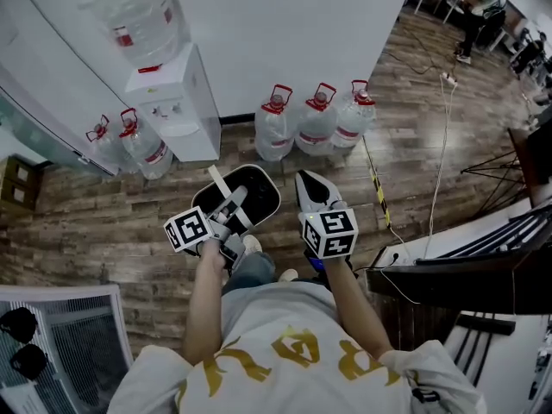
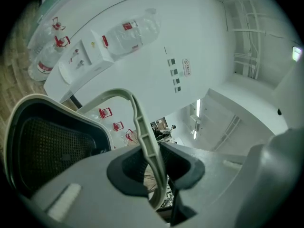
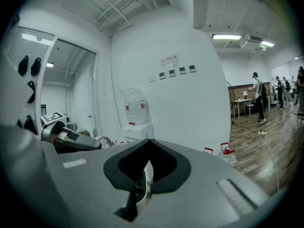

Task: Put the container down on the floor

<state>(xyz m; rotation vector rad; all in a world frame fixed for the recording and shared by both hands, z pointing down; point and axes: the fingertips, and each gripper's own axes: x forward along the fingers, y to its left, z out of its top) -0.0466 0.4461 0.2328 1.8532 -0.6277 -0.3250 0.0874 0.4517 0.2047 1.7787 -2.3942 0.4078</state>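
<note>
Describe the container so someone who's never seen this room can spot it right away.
Start at the white water dispenser against the wall. Between it and the person is the container, its pale handle clamped in the left gripper. Unlike the clear, red-capped water bottles along the wall, it is a dark oval tub with a pale rim.

- black plastic container (image 1: 259, 195) with pale handle: before the white water dispenser (image 1: 172, 102), left of the right gripper (image 1: 309, 184)
- three clear plastic water bottles (image 1: 316, 117): right of the dispenser, along the wall
</note>
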